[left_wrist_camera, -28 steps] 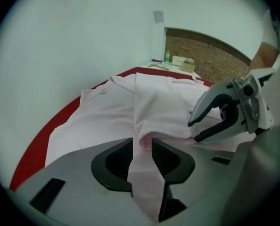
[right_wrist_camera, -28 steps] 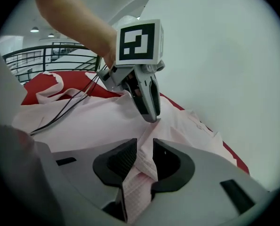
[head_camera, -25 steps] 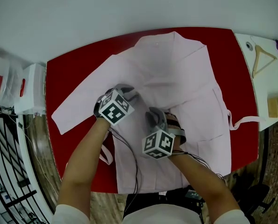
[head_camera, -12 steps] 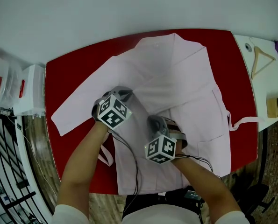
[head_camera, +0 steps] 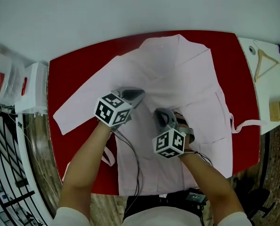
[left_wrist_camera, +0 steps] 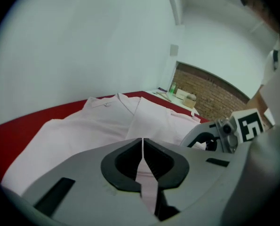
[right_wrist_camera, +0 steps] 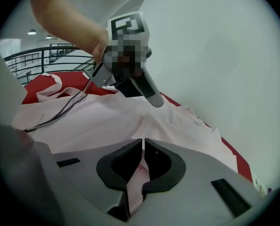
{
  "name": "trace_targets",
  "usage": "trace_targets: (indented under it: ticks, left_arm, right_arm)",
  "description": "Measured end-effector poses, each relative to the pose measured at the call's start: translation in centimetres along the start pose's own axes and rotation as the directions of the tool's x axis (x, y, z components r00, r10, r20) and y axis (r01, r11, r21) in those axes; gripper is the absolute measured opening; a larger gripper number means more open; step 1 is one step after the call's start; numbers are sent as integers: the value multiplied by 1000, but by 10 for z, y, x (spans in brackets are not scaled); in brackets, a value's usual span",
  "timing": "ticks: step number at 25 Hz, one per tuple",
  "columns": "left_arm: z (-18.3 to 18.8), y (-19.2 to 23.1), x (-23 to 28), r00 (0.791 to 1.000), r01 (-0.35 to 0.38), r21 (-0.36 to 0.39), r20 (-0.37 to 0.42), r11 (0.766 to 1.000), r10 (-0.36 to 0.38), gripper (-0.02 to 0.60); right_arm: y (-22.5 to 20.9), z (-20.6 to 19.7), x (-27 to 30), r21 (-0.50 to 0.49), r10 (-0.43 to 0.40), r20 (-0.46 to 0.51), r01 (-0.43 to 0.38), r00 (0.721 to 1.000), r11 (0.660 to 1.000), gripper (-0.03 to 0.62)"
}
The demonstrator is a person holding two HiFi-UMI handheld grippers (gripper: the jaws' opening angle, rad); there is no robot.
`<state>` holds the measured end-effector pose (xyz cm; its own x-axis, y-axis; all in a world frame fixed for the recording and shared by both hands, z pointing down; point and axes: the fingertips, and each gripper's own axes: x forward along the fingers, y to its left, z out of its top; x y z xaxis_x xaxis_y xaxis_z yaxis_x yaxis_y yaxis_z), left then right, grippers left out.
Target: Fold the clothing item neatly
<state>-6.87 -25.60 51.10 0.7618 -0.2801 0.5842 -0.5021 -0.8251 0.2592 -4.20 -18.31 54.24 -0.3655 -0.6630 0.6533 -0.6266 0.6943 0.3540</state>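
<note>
Pale pink coat [head_camera: 191,79] lies spread mostly flat on the red table [head_camera: 64,69]. Collar [head_camera: 175,39] toward the far edge, hem at the near edge. One sleeve [head_camera: 78,109] reaches toward the left edge; tie strip [head_camera: 245,124] trails at the right edge. Mid-front cloth is pinched up by the left gripper [head_camera: 137,94] and the right gripper [head_camera: 159,114].

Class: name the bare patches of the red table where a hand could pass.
Bare table: far left corner beyond the sleeve; far right corner past the collar; near left strip below the sleeve. Crowded: the garment under the left gripper and right gripper.
</note>
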Motion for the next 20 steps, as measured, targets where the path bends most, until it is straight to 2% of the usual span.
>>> trace_targets:
  ticks: [2,5,7,11,20]
  left_arm:
    - [-8,-2,18,998,-17,-29,-54,999,15,12]
    - [-34,4,36,983,-70,-57,-172,996,60,12]
    - [-44,11,39,975,-97,-89,-206,991,77,12]
    - [-44,15,39,981,-91,-147,-183,985,63,12]
    - [-47,11,30,985,-90,-142,-160,986,66,12]
  right_arm:
    - [7,-10,6,0,28,-35,-28,999,1000,22]
    - [11,-14,8,15,35,-42,-35,998,999,21]
    - [10,-13,9,23,32,-36,-31,999,999,21]
    - [10,-15,10,30,23,-40,-22,999,999,20]
    - [23,-21,-3,-69,23,-92,-30,996,997,21]
